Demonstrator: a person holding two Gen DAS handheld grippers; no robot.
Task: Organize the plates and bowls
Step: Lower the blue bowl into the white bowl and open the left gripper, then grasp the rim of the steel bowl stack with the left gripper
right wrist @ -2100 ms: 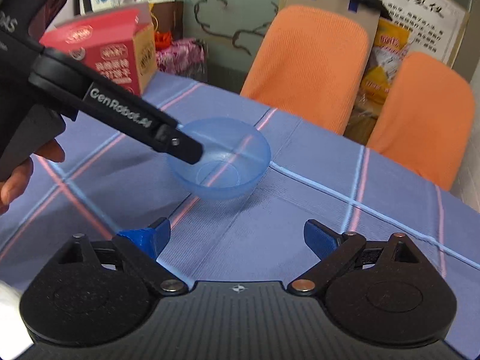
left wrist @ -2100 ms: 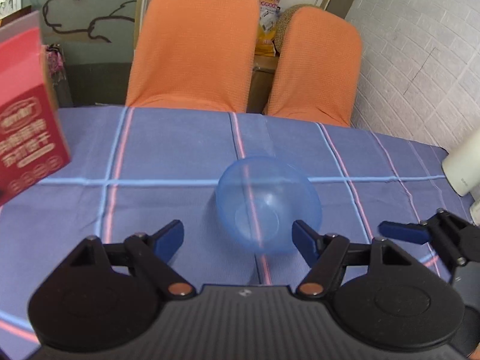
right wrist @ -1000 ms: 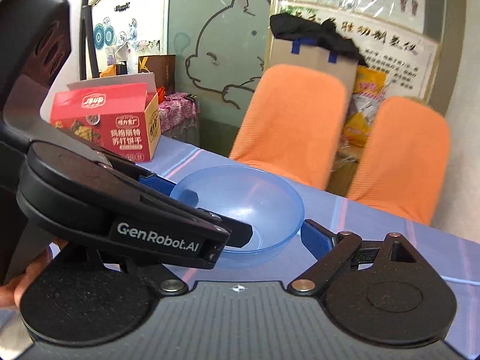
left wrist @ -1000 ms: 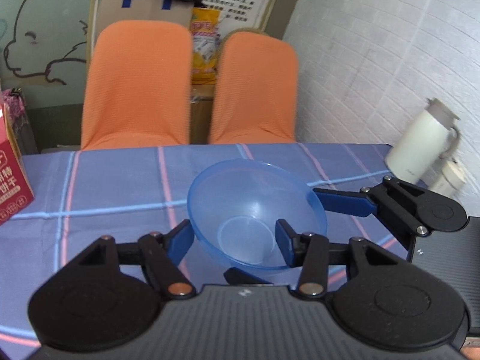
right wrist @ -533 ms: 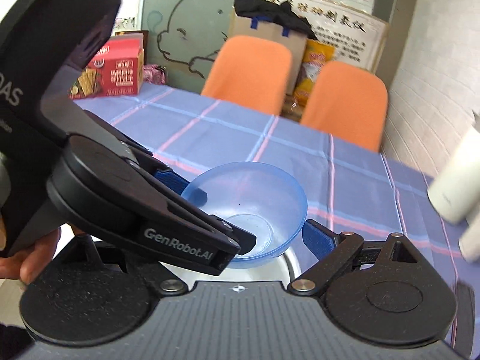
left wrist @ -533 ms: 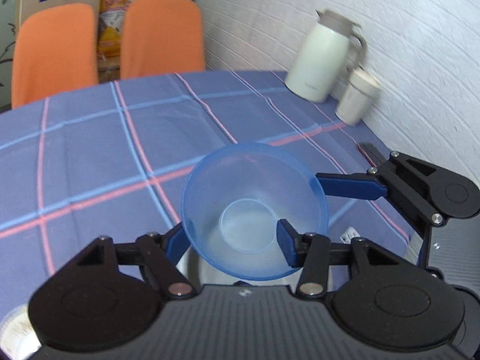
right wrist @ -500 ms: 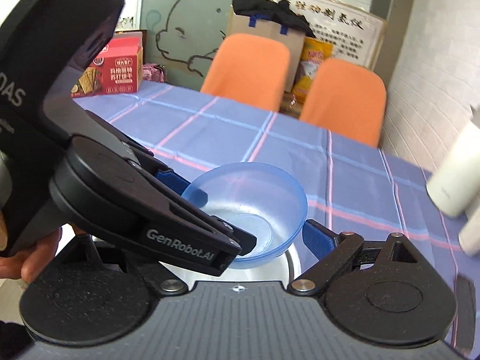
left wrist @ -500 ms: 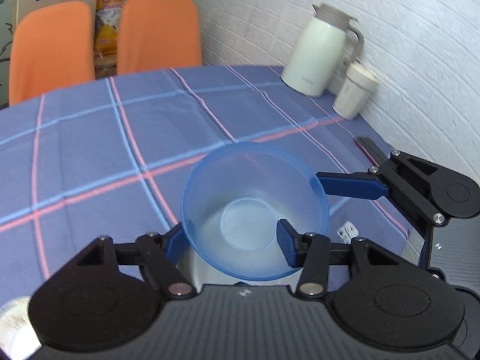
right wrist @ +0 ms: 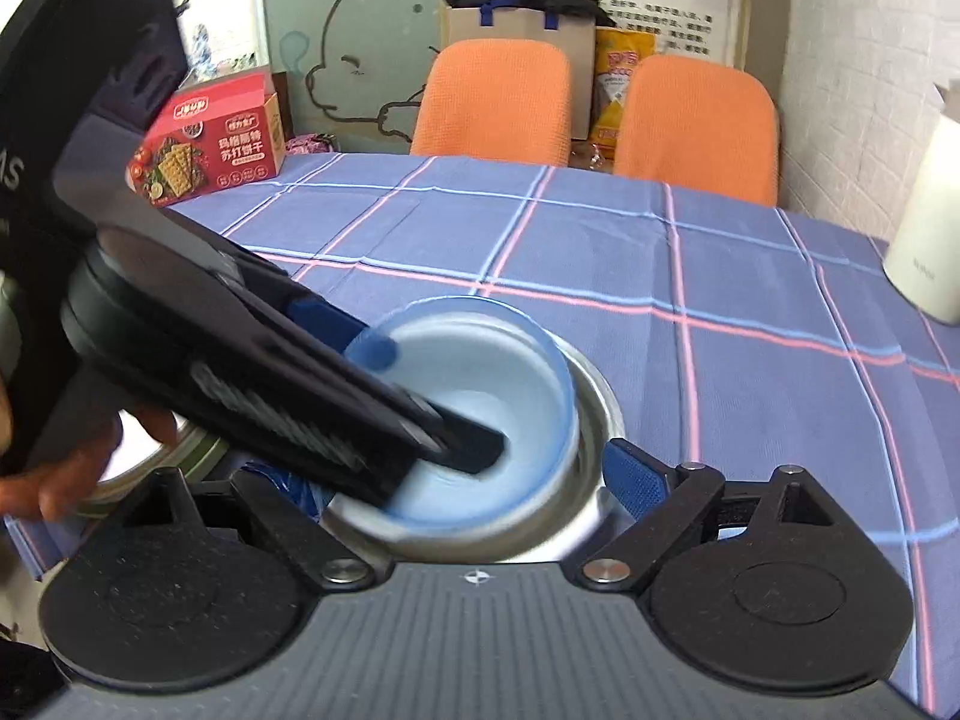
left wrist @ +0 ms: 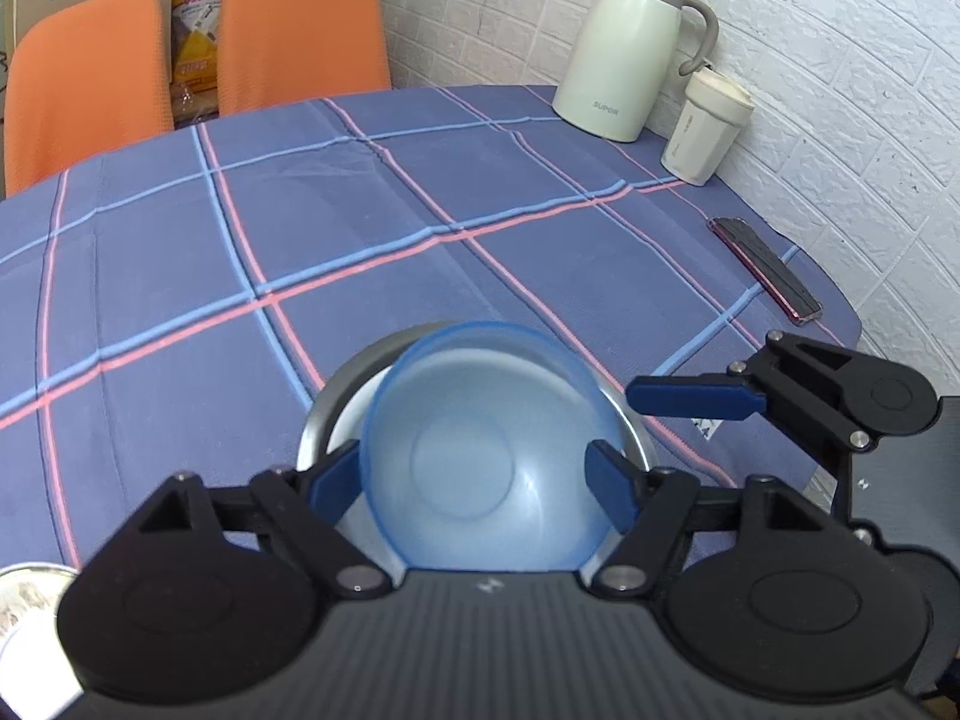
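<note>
At 6 o'clock, left wrist view: left gripper (left wrist: 474,489) clenched on blue bowl (left wrist: 486,450), bowl seated in steel bowl (left wrist: 318,420). Right gripper (left wrist: 690,399) at 3 o'clock, fingers spread. Risk, judged: early release tips bowl. Open cloth 12 o'clock; table edge (left wrist: 840,312), phone (left wrist: 762,267) right.

Right wrist view: right gripper (right wrist: 480,480) released, straddling steel bowl (right wrist: 591,396). Risk: collision with left gripper (right wrist: 384,396). Free room 1 o'clock.

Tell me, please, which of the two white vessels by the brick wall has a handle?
The taller one, the white thermos jug: a curved grey handle sticks out of its side. The shorter lidded cup beside it has none.
</note>
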